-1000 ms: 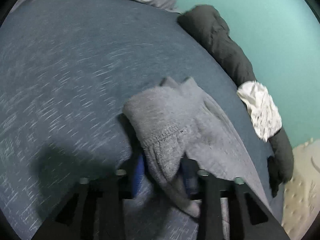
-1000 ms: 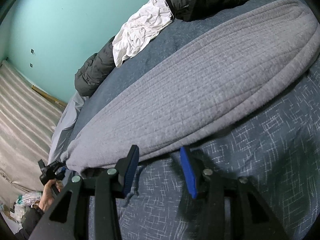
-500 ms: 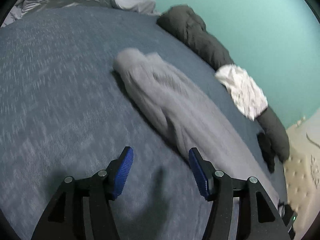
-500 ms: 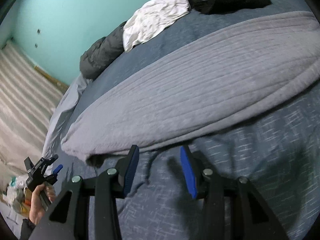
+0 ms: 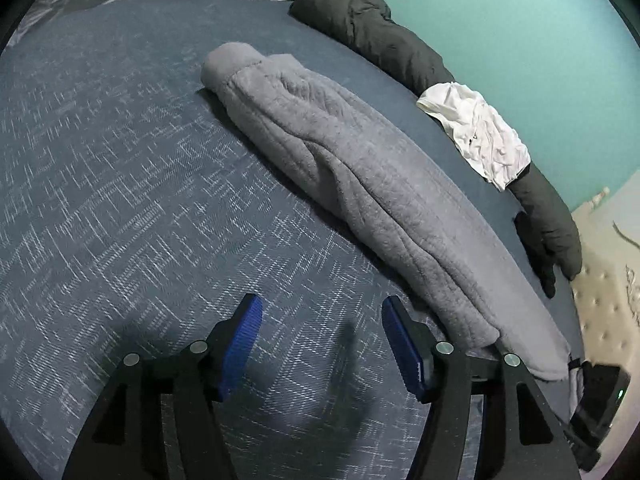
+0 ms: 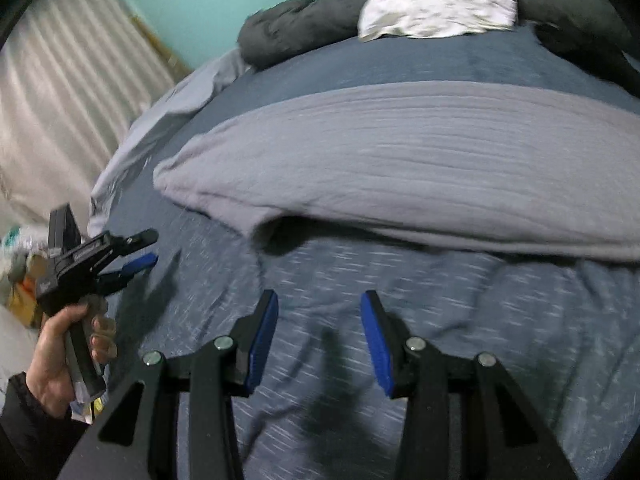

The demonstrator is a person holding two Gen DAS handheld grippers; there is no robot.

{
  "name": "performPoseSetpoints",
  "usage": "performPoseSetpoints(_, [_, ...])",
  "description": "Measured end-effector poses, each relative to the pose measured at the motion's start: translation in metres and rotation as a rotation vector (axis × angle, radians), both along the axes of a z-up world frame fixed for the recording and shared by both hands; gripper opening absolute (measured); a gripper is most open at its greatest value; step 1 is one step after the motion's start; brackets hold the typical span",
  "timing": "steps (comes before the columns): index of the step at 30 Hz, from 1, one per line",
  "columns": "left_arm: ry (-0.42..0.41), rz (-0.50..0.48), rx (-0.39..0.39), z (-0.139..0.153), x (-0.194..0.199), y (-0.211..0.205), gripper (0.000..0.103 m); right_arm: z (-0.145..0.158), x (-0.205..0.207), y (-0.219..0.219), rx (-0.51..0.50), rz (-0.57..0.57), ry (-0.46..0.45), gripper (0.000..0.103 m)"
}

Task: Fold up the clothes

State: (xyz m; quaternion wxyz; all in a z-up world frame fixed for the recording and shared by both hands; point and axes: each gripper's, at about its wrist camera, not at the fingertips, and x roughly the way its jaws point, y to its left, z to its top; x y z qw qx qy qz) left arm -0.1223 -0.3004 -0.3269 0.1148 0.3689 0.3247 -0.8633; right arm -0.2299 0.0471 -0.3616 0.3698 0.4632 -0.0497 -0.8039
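Observation:
A grey fleece garment (image 5: 360, 184) lies folded lengthwise in a long strip on the blue bed cover (image 5: 120, 184). It also shows in the right wrist view (image 6: 420, 168) as a wide ribbed band. My left gripper (image 5: 320, 340) is open and empty, above the cover just short of the garment's near end. In the right wrist view the left gripper (image 6: 138, 250) shows at the far left, held in a hand. My right gripper (image 6: 318, 332) is open and empty, above the cover in front of the garment's long edge.
A dark grey jacket (image 5: 384, 36) and a white garment (image 5: 480, 132) lie along the teal wall (image 5: 520, 20); both show in the right wrist view too (image 6: 288, 32) (image 6: 436, 4). A pale sheet (image 6: 172, 100) hangs off the bed's corner. A cream tufted headboard (image 5: 608, 304) stands at right.
My left gripper let go of the grey garment's end and drew back, open. The garment now lies flat. My right gripper pulled back a little from the garment's edge, still open.

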Motion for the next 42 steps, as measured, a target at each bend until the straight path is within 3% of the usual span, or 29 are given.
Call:
performPoseSetpoints(7, [0.015, 0.024, 0.031, 0.000, 0.005, -0.013, 0.067, -0.005, -0.012, -0.064, 0.089, 0.097, -0.004, 0.044])
performPoseSetpoints(13, [0.025, 0.026, 0.050, -0.002, 0.009, -0.019, 0.067, -0.009, -0.018, -0.102, 0.163, 0.145, 0.064, 0.043])
performPoseSetpoints(15, [0.030, 0.027, 0.053, -0.002, 0.010, -0.020, 0.067, -0.010, -0.021, -0.111, 0.171, 0.157, 0.081, 0.040])
performPoseSetpoints(18, [0.037, 0.035, 0.057, -0.002, 0.013, -0.022, 0.067, -0.010, -0.024, -0.117, 0.166, 0.160, 0.101, 0.025])
performPoseSetpoints(20, [0.040, 0.041, 0.061, -0.003, 0.015, -0.026, 0.067, -0.011, -0.027, -0.115, 0.172, 0.158, 0.097, 0.008])
performPoseSetpoints(26, [0.045, 0.054, 0.069, -0.004, 0.022, -0.031, 0.067, 0.014, -0.022, -0.110, 0.088, 0.216, 0.035, 0.004])
performPoseSetpoints(33, [0.043, 0.040, 0.071, -0.006, 0.021, -0.028, 0.067, 0.011, -0.012, -0.097, 0.103, 0.266, -0.003, 0.004])
performPoseSetpoints(36, [0.044, 0.047, 0.077, -0.009, 0.024, -0.030, 0.067, 0.012, -0.022, -0.093, 0.081, 0.229, 0.004, 0.008])
performPoseSetpoints(37, [0.044, 0.048, 0.077, -0.010, 0.024, -0.030, 0.067, 0.012, -0.022, -0.093, 0.102, 0.225, 0.027, 0.015])
performPoseSetpoints(38, [0.044, 0.047, 0.077, -0.010, 0.024, -0.030, 0.067, 0.012, -0.021, -0.093, 0.129, 0.225, 0.053, 0.029])
performPoseSetpoints(40, [0.044, 0.045, 0.077, -0.010, 0.022, -0.029, 0.067, 0.009, -0.019, -0.094, 0.181, 0.236, 0.095, 0.042])
performPoseSetpoints(42, [0.044, 0.043, 0.077, -0.010, 0.021, -0.027, 0.067, 0.003, -0.015, -0.097, 0.225, 0.257, 0.121, 0.043])
